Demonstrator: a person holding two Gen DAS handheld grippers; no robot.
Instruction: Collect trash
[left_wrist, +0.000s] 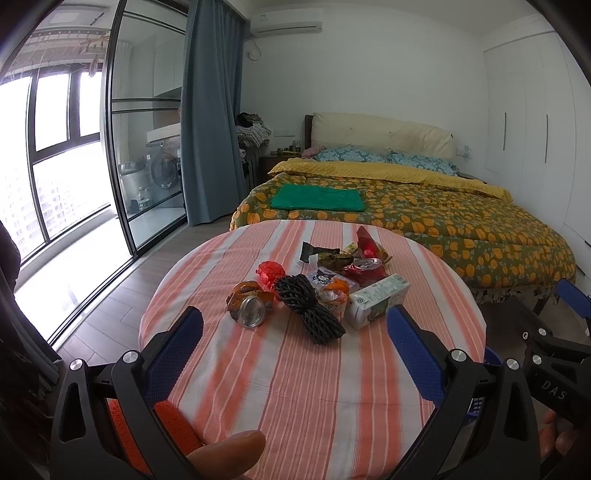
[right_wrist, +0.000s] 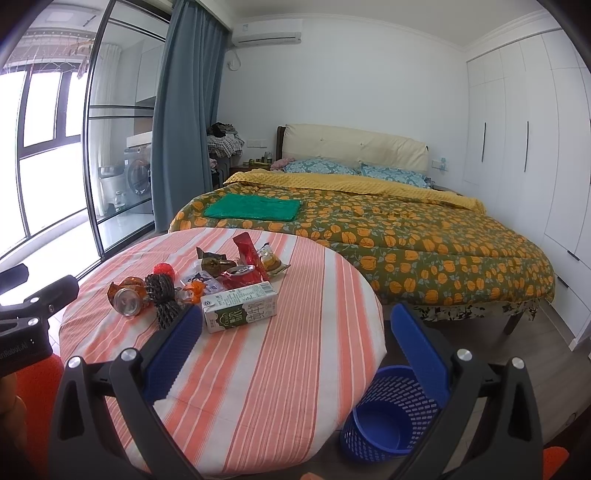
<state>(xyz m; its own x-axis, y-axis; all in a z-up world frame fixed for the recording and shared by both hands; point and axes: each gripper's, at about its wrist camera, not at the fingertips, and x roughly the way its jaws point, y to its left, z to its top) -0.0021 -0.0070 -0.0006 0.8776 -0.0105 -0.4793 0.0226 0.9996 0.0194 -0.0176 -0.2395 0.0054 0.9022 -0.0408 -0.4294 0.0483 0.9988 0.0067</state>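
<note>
Both grippers, left gripper (left_wrist: 295, 325) and right gripper (right_wrist: 295, 325), spread wide, empty, hovering at the table (right_wrist: 258, 369) near edge. Trash heap mid-table: milk carton (right_wrist: 240, 308), can (right_wrist: 127, 301), wrappers. Blue basket (right_wrist: 388, 413) on floor beside table, likely drop spot.

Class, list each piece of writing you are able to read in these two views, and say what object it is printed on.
"DAS" on the black body of the right gripper, seen in the left wrist view.
"nRobot.AI", cut off at the frame edge, on the black body of the left gripper, seen in the right wrist view.
Milk carton: large Chinese characters and fine print, too blurred to read.
Snack wrappers and air conditioner: too small to read.
</note>
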